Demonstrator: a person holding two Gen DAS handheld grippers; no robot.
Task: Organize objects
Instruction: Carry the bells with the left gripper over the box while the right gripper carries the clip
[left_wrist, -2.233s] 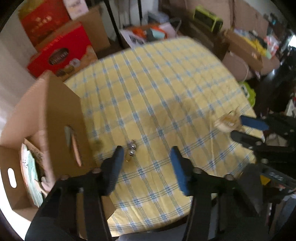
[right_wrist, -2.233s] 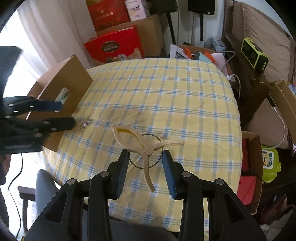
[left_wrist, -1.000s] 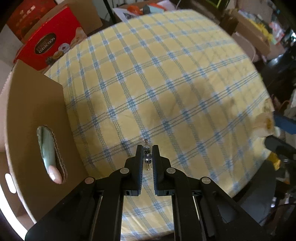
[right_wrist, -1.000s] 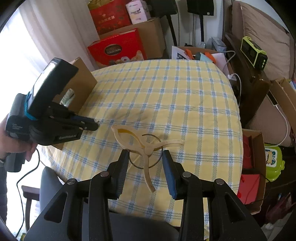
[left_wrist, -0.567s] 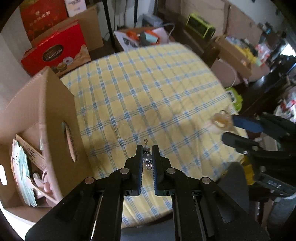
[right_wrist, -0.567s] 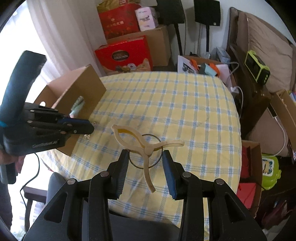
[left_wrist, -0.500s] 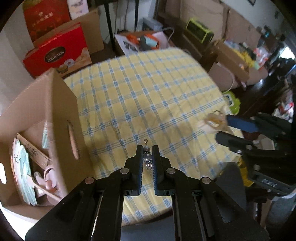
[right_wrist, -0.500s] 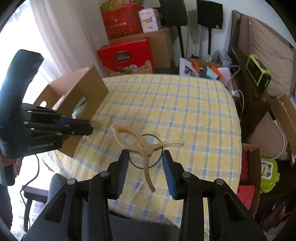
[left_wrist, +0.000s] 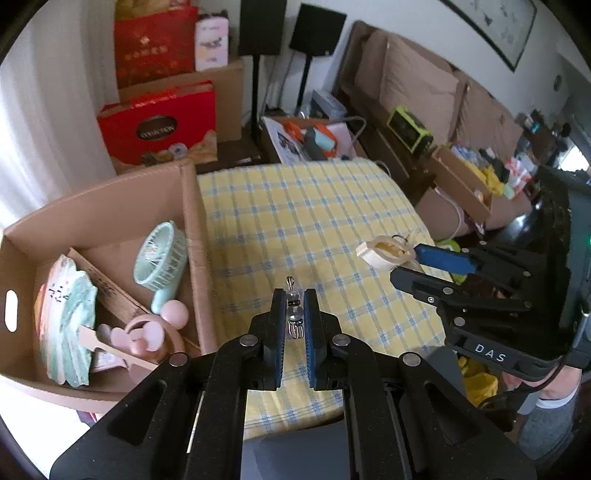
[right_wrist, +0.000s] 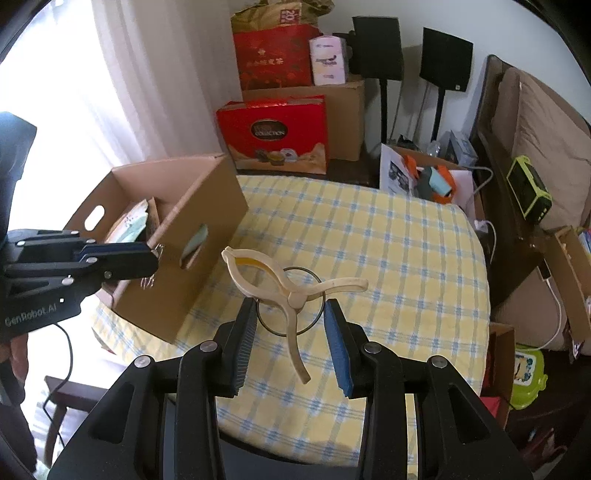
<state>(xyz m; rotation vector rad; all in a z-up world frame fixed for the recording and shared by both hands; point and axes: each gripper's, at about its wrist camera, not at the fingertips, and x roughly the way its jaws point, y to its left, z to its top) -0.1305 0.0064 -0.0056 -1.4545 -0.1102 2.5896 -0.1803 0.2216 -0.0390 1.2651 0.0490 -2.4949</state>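
We had a small beaded metal clip (left_wrist: 294, 312) pinched between the pads of our left gripper (left_wrist: 294, 295), clenched tight on it, with its wire hook poking out past the tips. It hung in the air above the near part of the yellow checked tablecloth (left_wrist: 314, 206), just beside the wall of the open cardboard box (left_wrist: 190, 236) and not yet over the opening. In the right wrist view the same clip showed as a glint at the left gripper's tips, right at the box's near edge.

Our right gripper (right_wrist: 291, 325) grasped a cream plastic clothes peg (right_wrist: 291, 291) with a wire ring through it, jaws partly closed on its body, held clear above the cloth and well apart from the box.

Inside the box lay a mint handheld fan (left_wrist: 159, 258), a pink one (left_wrist: 151, 336) and a folded paper fan (left_wrist: 66, 325).

Our worry was the clip: it is tiny and slick, gripped only on its beads, so a jolt against the box wall could twist it out and drop it onto the cloth or the floor. Letting go too early, before the tips cleared the rim, would do the same. The peg's long legs might also catch the box's wall if both hands crowded in together.
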